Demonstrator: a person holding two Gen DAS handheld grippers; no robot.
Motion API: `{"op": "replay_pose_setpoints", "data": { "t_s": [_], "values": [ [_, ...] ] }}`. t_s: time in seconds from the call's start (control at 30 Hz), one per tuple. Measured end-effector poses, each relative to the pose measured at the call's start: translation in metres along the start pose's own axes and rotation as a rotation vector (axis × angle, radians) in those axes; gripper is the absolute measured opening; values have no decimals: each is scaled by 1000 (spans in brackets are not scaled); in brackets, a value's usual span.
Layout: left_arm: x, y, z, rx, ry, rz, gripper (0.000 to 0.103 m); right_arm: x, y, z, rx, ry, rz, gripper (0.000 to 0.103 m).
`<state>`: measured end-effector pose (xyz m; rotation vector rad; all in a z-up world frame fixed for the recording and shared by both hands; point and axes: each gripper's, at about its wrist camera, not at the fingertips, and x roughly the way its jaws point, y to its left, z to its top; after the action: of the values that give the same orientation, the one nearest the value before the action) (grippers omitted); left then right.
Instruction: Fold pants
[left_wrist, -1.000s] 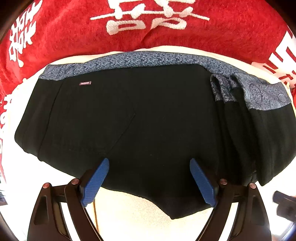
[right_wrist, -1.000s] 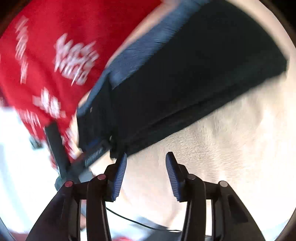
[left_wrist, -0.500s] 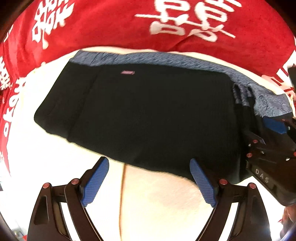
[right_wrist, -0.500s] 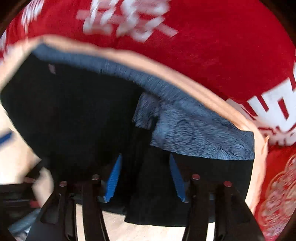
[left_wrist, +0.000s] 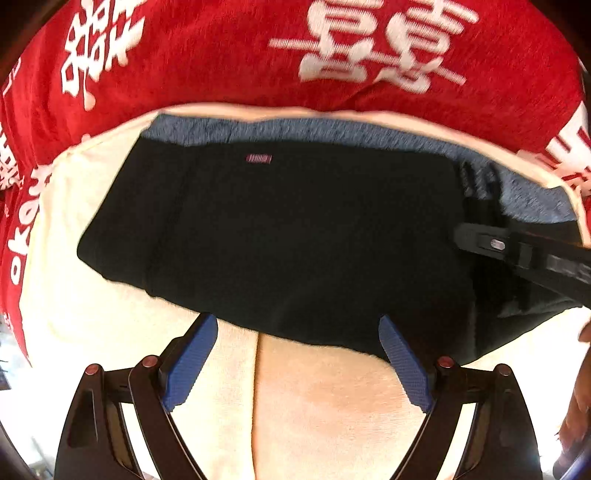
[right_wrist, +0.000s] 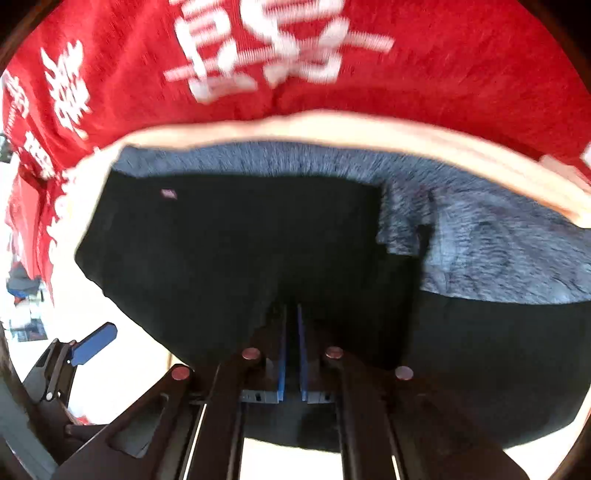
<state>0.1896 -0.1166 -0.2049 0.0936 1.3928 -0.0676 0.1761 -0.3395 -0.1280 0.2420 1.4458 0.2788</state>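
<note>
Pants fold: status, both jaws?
Left gripper open, clear of the pants. Right gripper just closed, shut on the black fabric. Nothing in the way.

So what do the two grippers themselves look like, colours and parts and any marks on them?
Both look alike. The left gripper has black plastic finger frames with cut-out openings, ribbed blue pads and round reddish-brown rivets at the joints. The right gripper shows the same black frames, blue pads and rivets. No cable on them or readable marking shows.
</note>
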Motion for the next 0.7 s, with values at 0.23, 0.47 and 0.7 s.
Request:
{"op": "replay_pose_setpoints", "data": {
  "t_s": [0.23, 0.47, 0.7],
  "values": [
    [-23, -67, 25, 139, -52, -84, 90, -108, -133, -53, 255, -222, 21, 68],
    [-13, -155, 50, 221, -51, -138, 90, -123, -280, -111, 572, -220, 90, 43],
    [30, -179, 35, 249, 22, -78, 90, -116, -291, -123, 611, -197, 171, 41]
  ]
}}
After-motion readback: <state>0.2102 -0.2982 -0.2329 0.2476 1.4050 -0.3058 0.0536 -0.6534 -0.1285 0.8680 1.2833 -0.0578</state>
